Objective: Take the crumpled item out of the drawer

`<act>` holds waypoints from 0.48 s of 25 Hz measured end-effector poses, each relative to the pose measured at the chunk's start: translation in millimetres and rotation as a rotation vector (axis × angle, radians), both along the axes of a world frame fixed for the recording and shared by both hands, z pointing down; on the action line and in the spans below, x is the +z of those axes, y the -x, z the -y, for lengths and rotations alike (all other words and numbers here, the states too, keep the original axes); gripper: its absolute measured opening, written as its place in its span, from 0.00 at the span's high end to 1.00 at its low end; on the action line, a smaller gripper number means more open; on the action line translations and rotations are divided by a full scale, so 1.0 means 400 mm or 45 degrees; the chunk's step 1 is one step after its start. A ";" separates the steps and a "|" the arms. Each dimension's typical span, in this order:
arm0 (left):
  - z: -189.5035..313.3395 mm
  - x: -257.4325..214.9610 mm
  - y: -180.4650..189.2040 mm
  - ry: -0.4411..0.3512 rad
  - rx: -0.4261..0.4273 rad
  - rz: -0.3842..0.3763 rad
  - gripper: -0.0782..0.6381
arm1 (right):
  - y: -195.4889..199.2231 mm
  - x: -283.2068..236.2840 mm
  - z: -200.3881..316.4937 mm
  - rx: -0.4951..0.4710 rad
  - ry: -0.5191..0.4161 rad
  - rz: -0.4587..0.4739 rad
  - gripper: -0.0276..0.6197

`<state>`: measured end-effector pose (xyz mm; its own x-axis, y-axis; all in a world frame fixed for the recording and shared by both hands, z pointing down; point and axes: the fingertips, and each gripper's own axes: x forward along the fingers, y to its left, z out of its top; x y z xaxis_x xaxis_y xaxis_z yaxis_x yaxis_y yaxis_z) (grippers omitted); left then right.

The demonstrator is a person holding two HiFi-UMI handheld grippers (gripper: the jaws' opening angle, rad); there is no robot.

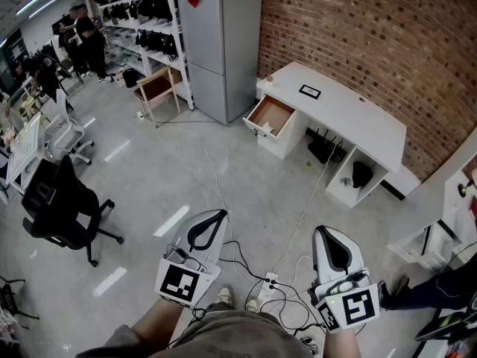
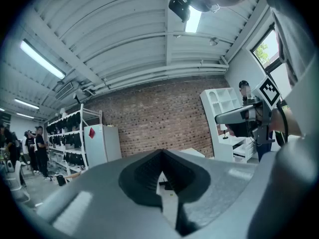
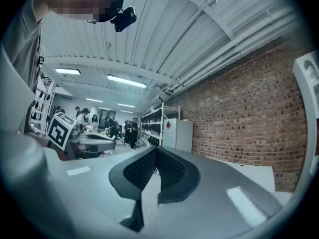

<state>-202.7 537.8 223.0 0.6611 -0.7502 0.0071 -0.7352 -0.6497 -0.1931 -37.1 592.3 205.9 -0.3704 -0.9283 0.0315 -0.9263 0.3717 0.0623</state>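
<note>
**Task item.** The crumpled item cannot be made out. It is presumed to lie inside the drawer (image 1: 271, 115), which stands pulled open, its brown floor showing. At this range no contents can be read. A pale fleck at the drawer's front lip could be the item or a handle; I cannot tell which.

**Surroundings.** The drawer belongs to a white table (image 1: 350, 110) against the brick wall. A grey fridge (image 1: 220, 43) stands just beside the drawer.

**Grippers.** The left hand-held gripper (image 1: 220, 214) and the right hand-held gripper (image 1: 320, 230) are both well apart from the drawer, held close to the person's body. Each gripper view shows its jaws brought together at the tips with nothing between them.

**Hazards.**
- Loose cables (image 1: 261, 274) lie on the floor between the person and the drawer, and one runs on towards it. In my judgement a foot could snag one on the walk over.
- The jaws must be parted before reaching in, or they will only push the item deeper.
- A soft crumpled thing may slip from a shallow pinch.

**Limits of view.** The drawer's near inner wall and its back corners are hidden. Both gripper views point above the drawer and show none of it.
</note>
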 end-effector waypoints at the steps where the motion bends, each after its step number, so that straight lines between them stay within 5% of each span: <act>1: 0.001 0.000 0.000 0.001 0.001 0.000 0.89 | -0.004 -0.004 0.001 0.008 -0.006 0.025 0.91; 12: -0.002 0.002 0.007 0.039 0.007 -0.039 0.89 | 0.004 0.000 -0.002 -0.016 0.004 0.052 0.91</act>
<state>-205.7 538.4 223.9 0.6654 -0.7465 0.0098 -0.7370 -0.6589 -0.1506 -38.8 593.2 205.8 -0.3831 -0.9235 0.0191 -0.9233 0.3834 0.0234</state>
